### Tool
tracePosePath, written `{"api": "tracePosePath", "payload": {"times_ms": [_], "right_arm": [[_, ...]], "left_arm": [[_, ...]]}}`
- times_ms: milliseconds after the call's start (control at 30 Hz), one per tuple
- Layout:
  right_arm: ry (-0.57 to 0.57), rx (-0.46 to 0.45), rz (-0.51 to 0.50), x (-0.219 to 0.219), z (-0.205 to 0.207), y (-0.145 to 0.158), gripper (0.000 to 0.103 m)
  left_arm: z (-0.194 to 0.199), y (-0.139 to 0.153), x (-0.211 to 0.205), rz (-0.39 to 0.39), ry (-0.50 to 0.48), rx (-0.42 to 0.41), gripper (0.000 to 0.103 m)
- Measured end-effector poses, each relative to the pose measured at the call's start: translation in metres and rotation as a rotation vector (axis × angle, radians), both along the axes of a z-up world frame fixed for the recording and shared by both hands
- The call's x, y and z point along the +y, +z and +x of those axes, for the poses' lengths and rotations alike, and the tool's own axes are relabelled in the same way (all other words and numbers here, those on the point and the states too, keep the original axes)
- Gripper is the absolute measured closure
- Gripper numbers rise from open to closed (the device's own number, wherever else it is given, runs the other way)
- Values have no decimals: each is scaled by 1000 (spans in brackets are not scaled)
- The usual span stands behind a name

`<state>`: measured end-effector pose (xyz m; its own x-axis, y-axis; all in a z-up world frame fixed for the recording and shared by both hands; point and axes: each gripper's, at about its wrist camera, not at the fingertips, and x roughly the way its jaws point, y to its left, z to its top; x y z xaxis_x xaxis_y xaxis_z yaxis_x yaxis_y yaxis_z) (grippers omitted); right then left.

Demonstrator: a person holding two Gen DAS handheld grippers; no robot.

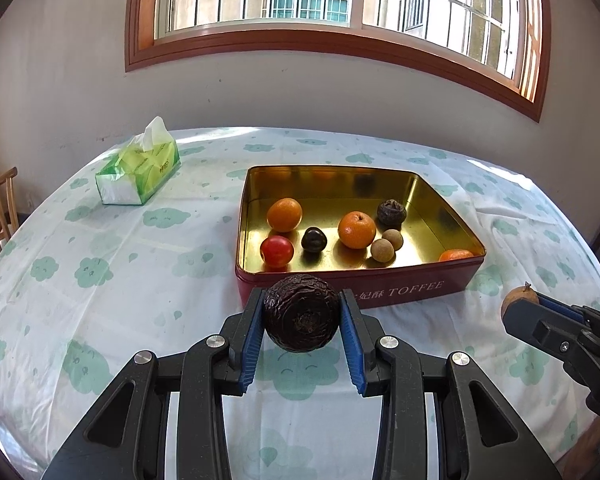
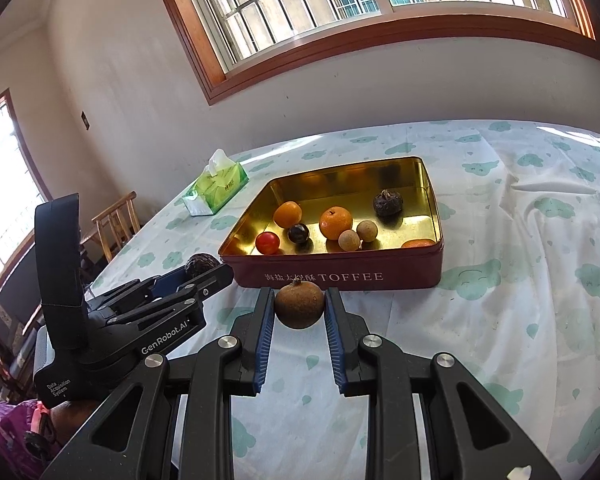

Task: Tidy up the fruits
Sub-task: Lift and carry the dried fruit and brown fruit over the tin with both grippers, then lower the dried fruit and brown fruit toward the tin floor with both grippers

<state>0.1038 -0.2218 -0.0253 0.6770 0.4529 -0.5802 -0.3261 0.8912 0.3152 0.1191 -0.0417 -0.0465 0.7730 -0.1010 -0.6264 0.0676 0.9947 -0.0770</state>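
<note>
A red toffee tin (image 1: 380,290) with a gold inside stands on the table; it also shows in the right wrist view (image 2: 340,278). It holds several fruits: oranges (image 1: 356,230), a red tomato (image 1: 276,251), a dark plum (image 1: 313,239), two tan longans (image 1: 382,250) and a wrinkled dark fruit (image 1: 391,212). My left gripper (image 1: 302,320) is shut on a wrinkled dark passion fruit (image 1: 301,318), just in front of the tin. My right gripper (image 2: 299,306) is shut on a brown round fruit (image 2: 299,306), also just before the tin's front wall.
A green tissue pack (image 1: 138,174) lies at the far left of the table. A wooden chair (image 2: 114,224) stands off the left edge. The cloth (image 2: 520,320) is white with green clouds. A purple bag (image 2: 8,436) sits at the lower left.
</note>
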Motion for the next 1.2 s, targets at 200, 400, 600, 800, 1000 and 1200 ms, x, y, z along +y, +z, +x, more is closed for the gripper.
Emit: {"api": "tracePosePath", "payload": {"times_ms": [200,400,600,800,1000,1200], "right_arm": [[-1,-5,1,0,6,4,79],[3,-13,-1,1,13,8,79],[6,-17,-3,2,19,11,79],[10,-21,-4,4,33,14,79],[13,-22,-7,6,47,14,79],[10,-23,-7,4,59,11,79]], "left_arm": [[5,4,0,9,-2,-9,66],[11,8,0,15,-3,-14,66],[22,13,2,19,0,-22,66],[33,15,3,19,3,-23,66],[47,18,1,18,0,-31,66],[61,19,-2,12,-1,-30,66]]}}
